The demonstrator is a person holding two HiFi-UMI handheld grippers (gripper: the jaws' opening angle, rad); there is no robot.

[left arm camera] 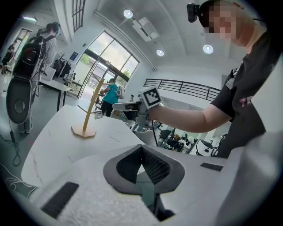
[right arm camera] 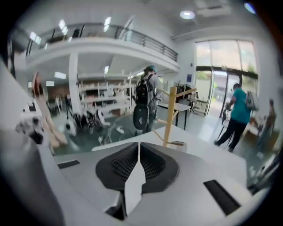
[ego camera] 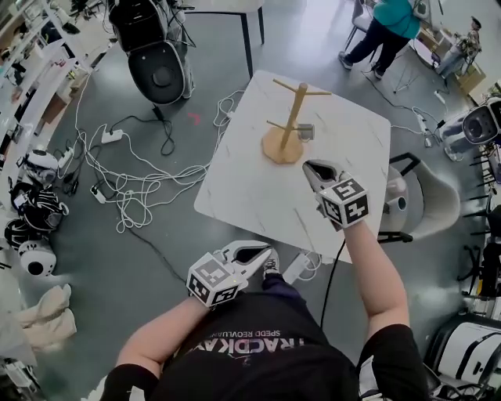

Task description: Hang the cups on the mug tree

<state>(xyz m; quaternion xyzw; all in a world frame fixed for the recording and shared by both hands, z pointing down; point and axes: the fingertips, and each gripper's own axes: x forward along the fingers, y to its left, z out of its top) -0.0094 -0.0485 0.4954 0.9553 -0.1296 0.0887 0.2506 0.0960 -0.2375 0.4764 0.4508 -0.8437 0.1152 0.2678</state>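
A wooden mug tree (ego camera: 291,110) stands on its round base at the far side of the white marble table (ego camera: 243,196). One small cup (ego camera: 305,131) hangs on its lower right peg. My right gripper (ego camera: 310,167) hovers over the table just near of the tree's base, shut and holding nothing. In the right gripper view the tree (right arm camera: 169,115) rises straight ahead, with the cup (right arm camera: 180,144) partly behind the jaws. My left gripper (ego camera: 263,252) hangs off the table's near edge, shut and empty. From the left gripper view I see the tree (left arm camera: 92,111) and the right gripper (left arm camera: 120,106).
White cables (ego camera: 133,184) and power strips lie on the floor left of the table. A black round-backed chair (ego camera: 160,72) stands at the back left, a grey chair (ego camera: 427,200) at the table's right. A person in teal (ego camera: 387,22) stands at the far right.
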